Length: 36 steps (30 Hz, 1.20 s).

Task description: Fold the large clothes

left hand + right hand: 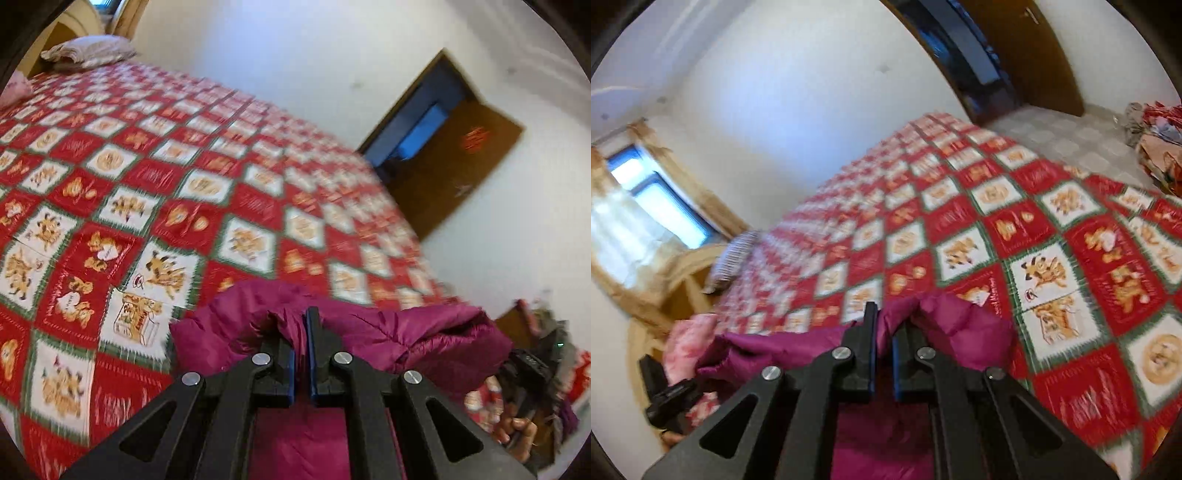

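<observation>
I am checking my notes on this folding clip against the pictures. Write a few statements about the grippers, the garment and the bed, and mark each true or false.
1. Both grippers pinch the magenta jacket. True: the left gripper and the right gripper are each shut on its fabric.
2. The bedspread is plain blue. False: it is red and white check.
3. A pillow lies at the bed's far end. True.
4. The jacket lies flat. False: it is bunched and lifted.

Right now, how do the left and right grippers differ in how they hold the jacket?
The left gripper pinches the magenta jacket with the fabric running off to its right; the right gripper has it trailing to its left. The left's fingers look closer together than the right's. Both are shut on the same jacket, held above the red patterned bedspread.
</observation>
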### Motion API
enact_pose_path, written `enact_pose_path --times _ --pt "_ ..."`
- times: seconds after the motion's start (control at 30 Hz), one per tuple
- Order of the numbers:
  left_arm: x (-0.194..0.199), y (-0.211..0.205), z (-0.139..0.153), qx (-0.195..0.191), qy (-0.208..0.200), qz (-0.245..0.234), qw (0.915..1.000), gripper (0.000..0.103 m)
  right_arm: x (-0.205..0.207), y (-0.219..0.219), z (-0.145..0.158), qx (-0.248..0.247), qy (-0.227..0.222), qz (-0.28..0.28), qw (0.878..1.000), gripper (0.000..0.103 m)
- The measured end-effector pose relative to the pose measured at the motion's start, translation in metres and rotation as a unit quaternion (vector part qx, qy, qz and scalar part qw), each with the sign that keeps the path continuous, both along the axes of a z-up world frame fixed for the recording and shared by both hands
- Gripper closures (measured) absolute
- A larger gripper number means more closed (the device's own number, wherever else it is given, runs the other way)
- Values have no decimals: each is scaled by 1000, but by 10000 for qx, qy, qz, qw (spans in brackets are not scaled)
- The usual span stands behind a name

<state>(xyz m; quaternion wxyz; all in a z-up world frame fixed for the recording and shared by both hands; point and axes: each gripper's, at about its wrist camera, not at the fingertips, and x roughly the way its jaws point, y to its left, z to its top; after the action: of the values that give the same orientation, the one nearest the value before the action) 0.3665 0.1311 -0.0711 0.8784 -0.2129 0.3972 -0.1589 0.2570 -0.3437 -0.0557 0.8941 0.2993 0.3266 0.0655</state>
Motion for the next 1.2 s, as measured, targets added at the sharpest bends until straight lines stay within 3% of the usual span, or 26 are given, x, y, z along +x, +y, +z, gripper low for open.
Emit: enact_pose_path --times 0.13,0.2,0.37,0.5,0.57,0.6,0.63,0.67,0.7,0.77,0.8,0.83,0.87,0.9,0.93,0.97,1.0,1.07,1.17,1.2 --pt "28 -8 -43 346 409 136 9985 98 34 3 -46 -139 177 -175 9996 93" --pt "36 -8 -58 265 563 159 9979 98 42 1 -63 -132 256 -275 9992 89" --pt "48 9 -80 -650 935 111 9934 97 47 -7 -92 41 426 -425 9982 86" --pt "52 40 -77 -1665 1213 124 9785 93 48 -9 -90 40 505 -370 9980 83" --pt "50 52 -61 -1733 1074 235 9787 77 44 -15 -87 157 535 -343 9979 81" --pt "46 61 -47 -1585 910 348 9825 68 45 -16 -87 190 554 -338 9977 78" --pt "44 65 -38 -1471 801 449 9849 39 43 -18 -84 209 588 -316 9976 76" --pt "40 72 -26 -1311 666 619 9872 12 43 -18 -81 189 619 -301 9975 66" --pt "33 80 -12 -1104 498 872 9888 9 39 -19 -73 167 609 -269 9976 44" --pt "22 82 6 -734 302 980 9920 9 26 -18 -57 108 372 -344 9987 12" --pt "16 75 17 -372 195 886 9952 9 15 -18 -45 20 159 -434 9989 10" --pt "12 68 21 -124 114 809 9966 9 1 -16 -31 -196 -51 -547 9983 10" --pt "4 56 28 188 -15 698 9974 9 -7 -10 -20 -444 -141 -587 9972 17" --pt "-4 37 33 583 -157 553 9966 9 -15 -1 -8 -786 -211 -550 9952 35" --pt "-7 22 32 831 -221 476 9952 9 -21 12 1 -1063 -274 -396 9932 45" --pt "-11 3 30 1126 -297 359 9925 9 -22 29 7 -1253 -271 -131 9917 62" --pt "-13 -25 26 1530 -369 171 9874 9 -18 48 8 -1463 -118 108 9891 70" --pt "-11 -58 12 2034 -470 0 9780 9 -7 80 7 -1975 97 348 9796 72" --pt "-1 -96 -8 2472 -625 -101 9669 9 14 113 0 -2708 -118 392 9618 72" --pt "5 -107 -17 2814 -632 -48 9575 9 21 118 -7 -2889 -69 407 9565 72"
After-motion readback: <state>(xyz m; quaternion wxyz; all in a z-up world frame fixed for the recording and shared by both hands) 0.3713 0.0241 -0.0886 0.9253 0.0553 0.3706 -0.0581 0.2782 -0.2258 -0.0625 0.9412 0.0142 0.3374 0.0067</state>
